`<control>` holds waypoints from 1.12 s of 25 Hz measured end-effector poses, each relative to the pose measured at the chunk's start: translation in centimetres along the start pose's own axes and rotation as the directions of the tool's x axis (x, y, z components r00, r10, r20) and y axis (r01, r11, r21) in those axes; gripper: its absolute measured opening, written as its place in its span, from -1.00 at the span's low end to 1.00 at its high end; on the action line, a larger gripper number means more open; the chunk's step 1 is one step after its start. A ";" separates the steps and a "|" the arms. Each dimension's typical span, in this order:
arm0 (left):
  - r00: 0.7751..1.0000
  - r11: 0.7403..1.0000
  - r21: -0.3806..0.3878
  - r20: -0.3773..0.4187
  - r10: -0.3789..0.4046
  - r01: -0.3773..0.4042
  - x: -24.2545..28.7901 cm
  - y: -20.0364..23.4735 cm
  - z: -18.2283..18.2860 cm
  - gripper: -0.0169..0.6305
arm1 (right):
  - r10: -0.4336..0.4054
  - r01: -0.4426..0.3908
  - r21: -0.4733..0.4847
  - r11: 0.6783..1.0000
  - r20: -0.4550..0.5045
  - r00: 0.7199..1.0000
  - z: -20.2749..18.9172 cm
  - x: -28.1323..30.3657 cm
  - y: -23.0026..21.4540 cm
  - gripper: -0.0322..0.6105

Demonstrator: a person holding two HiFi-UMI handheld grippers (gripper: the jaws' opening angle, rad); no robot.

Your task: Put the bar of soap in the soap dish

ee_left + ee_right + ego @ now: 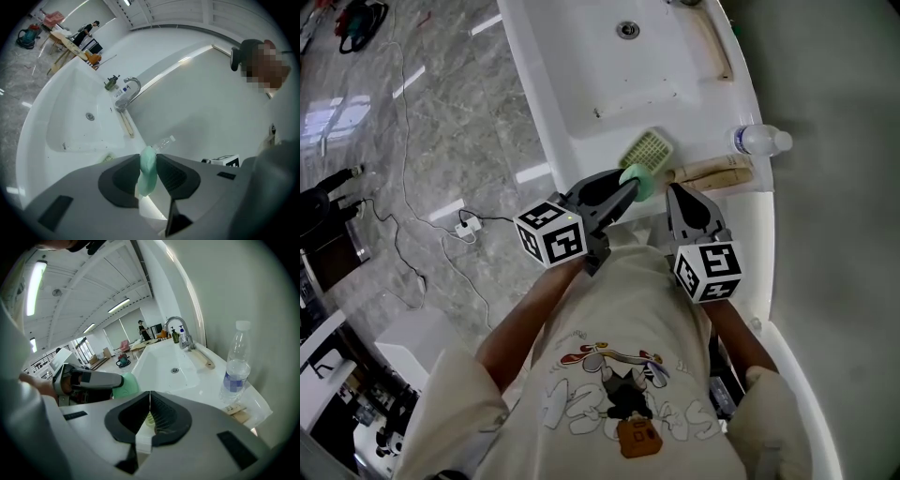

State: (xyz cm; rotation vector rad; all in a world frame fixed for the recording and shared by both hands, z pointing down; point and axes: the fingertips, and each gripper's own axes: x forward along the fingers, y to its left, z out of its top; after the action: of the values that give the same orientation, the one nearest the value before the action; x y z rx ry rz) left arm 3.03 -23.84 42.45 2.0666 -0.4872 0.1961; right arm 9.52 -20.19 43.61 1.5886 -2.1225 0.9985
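Just off the near rim of the sink, above the white worktop: pale green bar of soap, pinched on edge between the two jaws of the left tongs, with its top end poking out past the tips. Just beside it, at the sink's near right corner, lying on the worktop: yellow-green slatted soap dish. Cannot tell whether soap and dish touch. Right of the soap, by that same near rim: right tongs, jaws brought together at the tips and gripping nothing. Farther right of the sink: tan packet lying flat, then a clear water bottle standing upright close to the wall. At the sink's far end: chrome tap.
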 end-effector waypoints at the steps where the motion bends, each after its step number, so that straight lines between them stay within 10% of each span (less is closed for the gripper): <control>1: 1.000 1.000 0.012 -0.009 0.006 -0.006 0.2 0.2 -0.1 -0.56 | 0.001 -0.001 0.000 1.000 -0.005 1.000 -0.1 0.2 -0.1 -0.88; 28: 0.970 0.965 0.261 -0.236 0.067 -0.004 4.9 4.4 -2.9 -0.56 | -0.005 0.007 0.025 1.000 -0.066 0.998 -2.5 3.0 -2.4 -0.88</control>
State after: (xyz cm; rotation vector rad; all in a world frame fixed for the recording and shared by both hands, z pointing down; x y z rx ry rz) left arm 5.84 -24.59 49.03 2.2497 -0.3625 0.5537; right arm 10.29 -20.95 48.07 1.5503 -2.0684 1.0646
